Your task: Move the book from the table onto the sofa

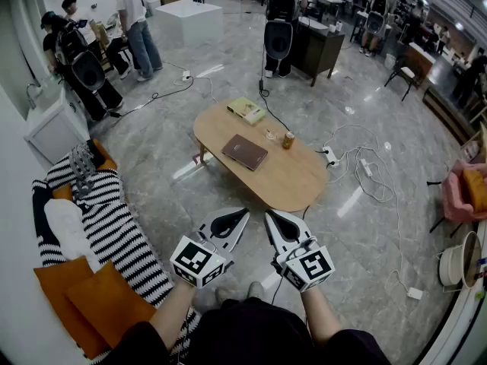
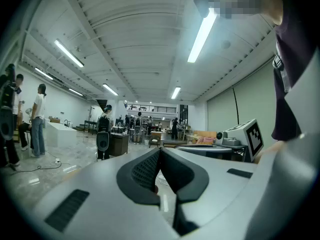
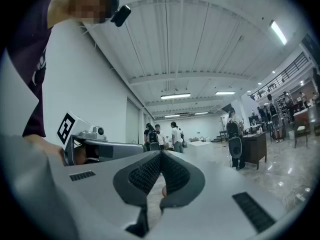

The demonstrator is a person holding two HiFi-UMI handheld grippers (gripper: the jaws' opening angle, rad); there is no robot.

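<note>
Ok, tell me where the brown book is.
Head view: the brown book lies flat on the oval table, just left of the can.

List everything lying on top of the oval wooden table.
On the table: a brown book, a pale green book, a can and a small clear item, too small to identify. Whatever lies beneath the two books is covered.

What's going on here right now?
A person holds the left gripper and right gripper side by side, both shut and empty, short of the oval table. The brown book lies flat on it, untouched, near a second book and a can. The striped sofa is to the left.
</note>
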